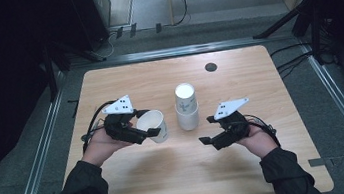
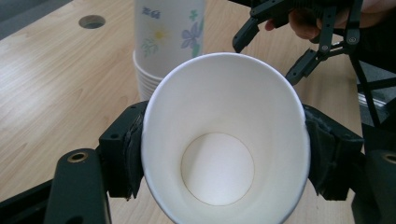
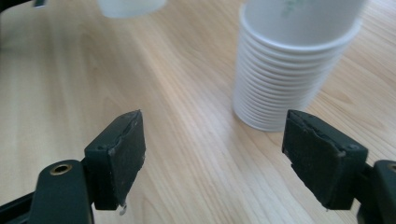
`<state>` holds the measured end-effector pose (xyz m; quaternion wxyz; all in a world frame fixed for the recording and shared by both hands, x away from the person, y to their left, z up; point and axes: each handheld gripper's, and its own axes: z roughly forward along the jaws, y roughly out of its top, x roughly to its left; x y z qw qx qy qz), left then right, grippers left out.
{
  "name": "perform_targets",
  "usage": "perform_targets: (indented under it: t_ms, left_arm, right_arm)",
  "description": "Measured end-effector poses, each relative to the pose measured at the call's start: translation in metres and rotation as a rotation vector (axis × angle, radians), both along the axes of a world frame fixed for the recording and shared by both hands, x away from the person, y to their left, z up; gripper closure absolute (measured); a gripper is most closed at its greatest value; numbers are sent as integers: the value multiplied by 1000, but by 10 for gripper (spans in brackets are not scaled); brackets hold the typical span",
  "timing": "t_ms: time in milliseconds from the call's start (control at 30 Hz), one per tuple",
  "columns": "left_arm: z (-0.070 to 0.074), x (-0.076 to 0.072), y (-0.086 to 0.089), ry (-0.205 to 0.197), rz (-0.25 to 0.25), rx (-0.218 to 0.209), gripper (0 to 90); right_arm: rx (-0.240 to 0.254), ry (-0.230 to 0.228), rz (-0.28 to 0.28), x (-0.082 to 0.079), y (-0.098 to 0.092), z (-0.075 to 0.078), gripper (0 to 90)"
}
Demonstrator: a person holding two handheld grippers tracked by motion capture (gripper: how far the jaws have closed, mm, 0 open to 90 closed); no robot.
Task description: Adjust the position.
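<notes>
A single white paper cup [image 1: 155,121] is tilted on its side above the wooden table [image 1: 123,83], its mouth facing the hand. My left gripper [image 1: 150,129] is shut on it, and in the left gripper view the pads [image 2: 133,149] press the cup's [image 2: 219,116] wall on both sides. An upside-down stack of paper cups [image 1: 186,109] with a flower print stands at the table's middle, just right of the held cup. My right gripper [image 1: 207,130] hovers right of and nearer than the stack [image 3: 289,79], open with nothing between its jaws [image 3: 210,158].
A small round hole [image 1: 211,66] sits in the tabletop at the far right. Bare wood lies in front of both hands. Metal rails [image 1: 45,144] run along the table's sides, and cables [image 1: 296,60] trail on the floor to the right.
</notes>
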<state>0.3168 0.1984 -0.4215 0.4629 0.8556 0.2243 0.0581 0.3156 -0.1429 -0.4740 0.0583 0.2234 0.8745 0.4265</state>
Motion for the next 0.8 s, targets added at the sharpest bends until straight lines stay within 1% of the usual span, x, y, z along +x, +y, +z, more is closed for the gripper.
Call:
perform_targets:
  t_ms: [100,233,300,433,500,533,633,700,800]
  left_arm:
    - [-2,3,6,4,16,1,260]
    - [-5,8,14,12,41,-2,259]
    - [-6,10,18,11,57,6,258]
    - [-9,14,26,7,88,25,256]
    - [-10,16,30,9,99,31,256]
    - [-11,17,32,9,108,32,255]
    - [-14,20,38,13,133,54,255]
    - [-16,21,44,11,149,70,254]
    - [-16,21,54,13,173,72,250]
  right_arm:
    - [-2,1,-42,-2,-6,0,215]
    - [7,-15,-55,-5,-16,3,215]
    - [18,-15,-77,-6,-23,4,215]
    - [14,-50,-93,-5,-30,4,215]
    - [22,-47,-103,-2,-31,3,215]
    - [22,-38,-105,-1,-31,1,215]
    - [4,-24,-112,4,-32,-3,215]
    - [0,-17,-115,5,-32,-4,215]
    - [15,-5,-118,7,-32,-4,215]
